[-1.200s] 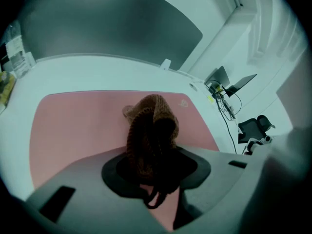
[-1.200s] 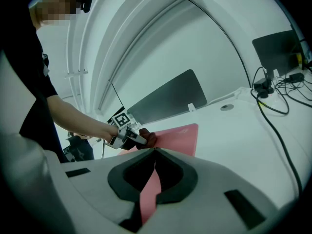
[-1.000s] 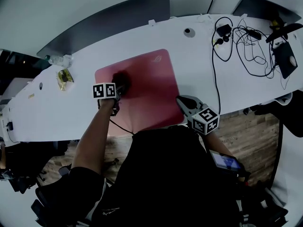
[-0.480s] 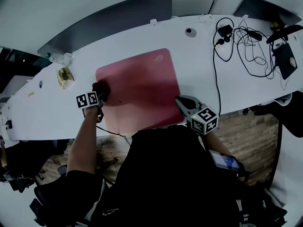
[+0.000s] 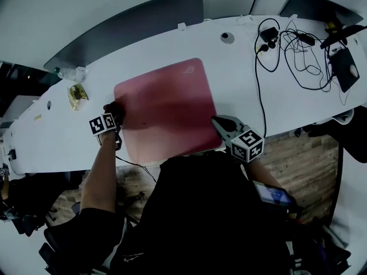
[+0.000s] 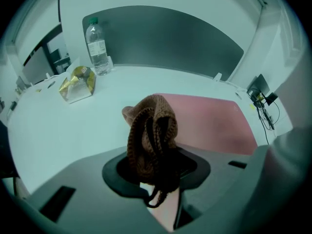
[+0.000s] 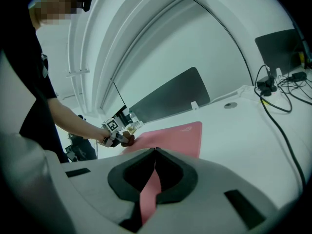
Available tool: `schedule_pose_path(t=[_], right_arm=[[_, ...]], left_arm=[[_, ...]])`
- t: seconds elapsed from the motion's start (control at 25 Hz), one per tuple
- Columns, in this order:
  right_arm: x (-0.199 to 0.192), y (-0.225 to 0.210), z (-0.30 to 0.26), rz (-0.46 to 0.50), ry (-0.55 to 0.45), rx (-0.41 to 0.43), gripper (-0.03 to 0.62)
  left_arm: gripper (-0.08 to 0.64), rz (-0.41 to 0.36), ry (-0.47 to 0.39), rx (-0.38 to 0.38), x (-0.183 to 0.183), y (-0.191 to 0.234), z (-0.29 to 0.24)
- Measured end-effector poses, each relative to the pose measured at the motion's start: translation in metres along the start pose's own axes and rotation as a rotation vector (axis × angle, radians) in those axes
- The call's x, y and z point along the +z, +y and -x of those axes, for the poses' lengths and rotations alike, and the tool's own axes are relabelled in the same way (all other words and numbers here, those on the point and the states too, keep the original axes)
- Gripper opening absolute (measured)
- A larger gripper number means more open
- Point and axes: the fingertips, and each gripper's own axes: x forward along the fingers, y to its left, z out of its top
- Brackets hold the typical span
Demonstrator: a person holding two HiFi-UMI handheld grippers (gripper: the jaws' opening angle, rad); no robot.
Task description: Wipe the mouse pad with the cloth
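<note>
The red mouse pad [image 5: 166,107] lies flat on the white table [image 5: 241,90]. My left gripper [image 5: 115,112] is at the pad's left edge, shut on a bunched brown knitted cloth [image 6: 151,135] that hides its fingertips. In the left gripper view the cloth sits where the pad [image 6: 209,121] meets the bare table. My right gripper [image 5: 216,121] is shut, its tips at the pad's near right corner. In the right gripper view its jaws meet at the tip [image 7: 155,151], and the pad [image 7: 170,135] shows beyond them and through the gap below.
A water bottle [image 6: 98,45] and a gold foil packet [image 6: 78,83] stand left of the pad by the dark divider panel [image 5: 132,27]. Tangled black cables [image 5: 287,50] and a black device [image 5: 346,69] lie at the right. The table's near edge runs just below the pad.
My left gripper has slid the cloth leftward across the pad, from its left-middle part to its left edge. The right gripper has stayed at the near right corner.
</note>
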Motion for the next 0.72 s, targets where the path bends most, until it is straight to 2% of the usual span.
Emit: schedule_pose_path(t=[0.12, 0.32, 0.52, 0.72], right_arm=[[-0.001, -0.002, 0.001, -0.004, -0.002, 0.001, 0.026], [0.003, -0.007, 0.001, -0.009, -0.011, 0.001, 0.026], [0.003, -0.015, 0.007, -0.020, -0.020, -0.015, 0.026], [0.003, -0.024, 0.014, -0.035, -0.030, -0.035, 0.026]], left_arm=[[0.137, -0.001, -0.029, -0.064, 0.013, -0.028, -0.002], [0.137, -0.092, -0.049, -0.211, 0.038, -0.106, -0.011], [0.137, -0.168, -0.034, -0.356, 0.054, -0.184, -0.023], [0.137, -0.209, -0.009, -0.462, 0.061, -0.253, -0.038]])
